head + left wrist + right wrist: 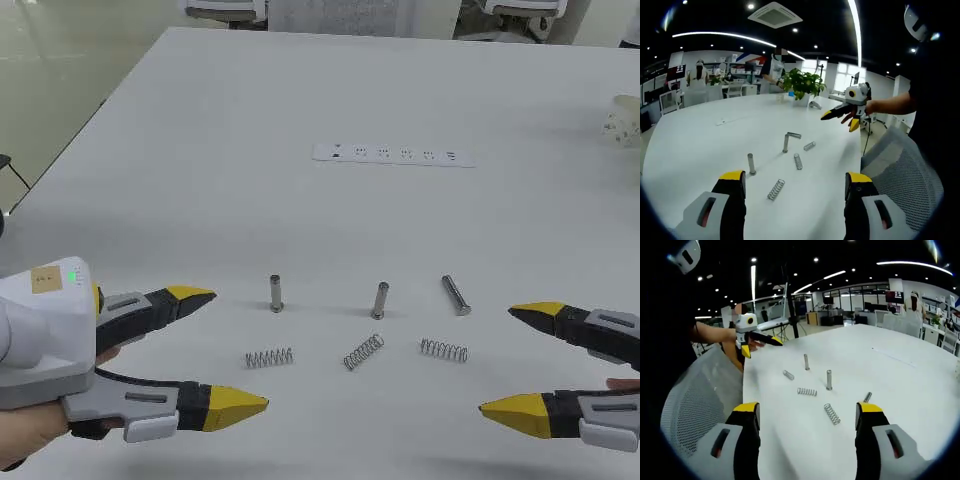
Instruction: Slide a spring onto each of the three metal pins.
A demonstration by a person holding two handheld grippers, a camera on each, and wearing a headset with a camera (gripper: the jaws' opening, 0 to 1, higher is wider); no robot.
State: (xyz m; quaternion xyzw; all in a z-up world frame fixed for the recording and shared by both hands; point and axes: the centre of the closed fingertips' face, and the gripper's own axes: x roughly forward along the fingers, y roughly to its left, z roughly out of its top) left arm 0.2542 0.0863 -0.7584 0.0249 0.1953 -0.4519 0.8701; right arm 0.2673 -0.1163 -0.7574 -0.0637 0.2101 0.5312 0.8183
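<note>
On the table (200,150), head view, three springs (363,351) lie before three pins (380,299), two upright, one flat, between left gripper (240,349) and right gripper (495,359), both spread; a strip (392,154) lies beyond. Left gripper view adds a plant (801,82); right gripper view, a chair (700,395).

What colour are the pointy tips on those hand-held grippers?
Yellow, clearest in the head view on the left hand-held gripper and right hand-held gripper.
</note>
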